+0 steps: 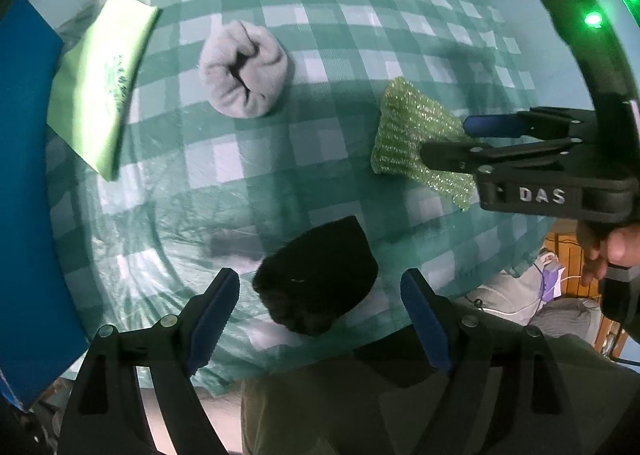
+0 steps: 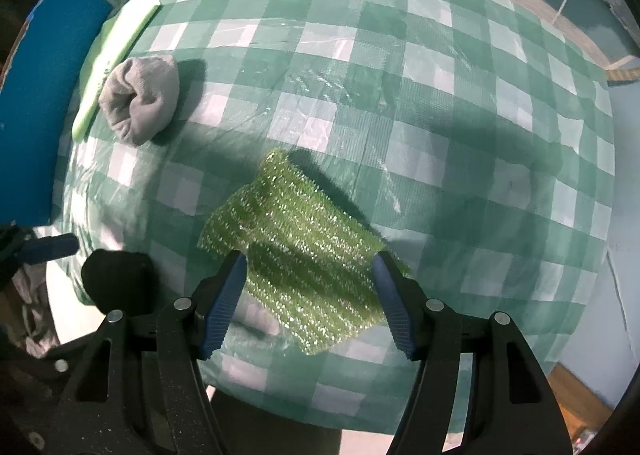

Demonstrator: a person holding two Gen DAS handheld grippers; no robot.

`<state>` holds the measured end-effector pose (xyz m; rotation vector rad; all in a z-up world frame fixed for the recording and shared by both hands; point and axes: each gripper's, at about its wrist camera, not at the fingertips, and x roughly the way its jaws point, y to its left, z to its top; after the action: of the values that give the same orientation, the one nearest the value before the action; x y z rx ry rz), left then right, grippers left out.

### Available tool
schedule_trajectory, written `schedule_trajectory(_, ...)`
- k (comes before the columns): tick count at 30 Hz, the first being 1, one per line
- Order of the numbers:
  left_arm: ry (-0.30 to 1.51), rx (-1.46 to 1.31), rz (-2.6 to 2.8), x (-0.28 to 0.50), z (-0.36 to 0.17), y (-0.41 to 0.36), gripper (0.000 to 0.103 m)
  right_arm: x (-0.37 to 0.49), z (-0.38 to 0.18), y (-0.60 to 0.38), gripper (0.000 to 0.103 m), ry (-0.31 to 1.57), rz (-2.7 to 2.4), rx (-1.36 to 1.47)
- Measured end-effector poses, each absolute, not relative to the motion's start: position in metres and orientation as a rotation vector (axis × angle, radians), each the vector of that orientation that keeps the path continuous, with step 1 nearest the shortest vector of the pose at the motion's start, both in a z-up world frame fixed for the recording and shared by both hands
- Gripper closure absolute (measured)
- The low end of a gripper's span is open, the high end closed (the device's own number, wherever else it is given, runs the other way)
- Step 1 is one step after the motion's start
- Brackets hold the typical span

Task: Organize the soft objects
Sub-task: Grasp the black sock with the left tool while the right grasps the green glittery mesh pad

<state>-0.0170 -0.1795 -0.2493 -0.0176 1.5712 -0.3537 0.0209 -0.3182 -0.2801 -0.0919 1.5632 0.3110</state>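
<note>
A black soft bundle (image 1: 318,279) lies near the table's front edge, between the open jaws of my left gripper (image 1: 320,315); it also shows in the right wrist view (image 2: 116,279). A glittery green knitted cloth (image 2: 296,251) lies between the open jaws of my right gripper (image 2: 310,301); in the left wrist view the cloth (image 1: 408,135) sits under the right gripper (image 1: 444,137). A rolled grey sock (image 1: 244,69) (image 2: 140,99) lies farther back. A folded light green cloth (image 1: 100,91) (image 2: 116,51) lies at the left.
A green-and-white checked tablecloth (image 1: 340,35) (image 2: 440,95) covers the table. A blue panel (image 1: 28,175) (image 2: 44,103) stands along the left edge. Clutter and a wooden floor (image 1: 560,255) show past the table's right side.
</note>
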Motion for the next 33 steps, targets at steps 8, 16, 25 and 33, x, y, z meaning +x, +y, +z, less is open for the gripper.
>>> schedule_trajectory(8,1.602,-0.022,-0.296,-0.015,-0.269,-0.182,0.019,0.006,-0.276,-0.306,0.033,1.538,0.415,-0.25)
schedule_trajectory(16,1.601,-0.022,-0.283,-0.018,-0.273,-0.185,0.024,-0.002,-0.284,-0.284,0.031,1.523,0.466,-0.401)
schedule_trajectory(25,1.598,-0.003,-0.294,-0.014,-0.272,-0.19,0.034,-0.014,-0.304,-0.268,0.029,1.501,0.476,-0.505)
schedule_trajectory(33,1.589,0.051,-0.301,-0.016,-0.276,-0.2,0.047,-0.003,-0.31,-0.263,0.031,1.521,0.458,-0.487)
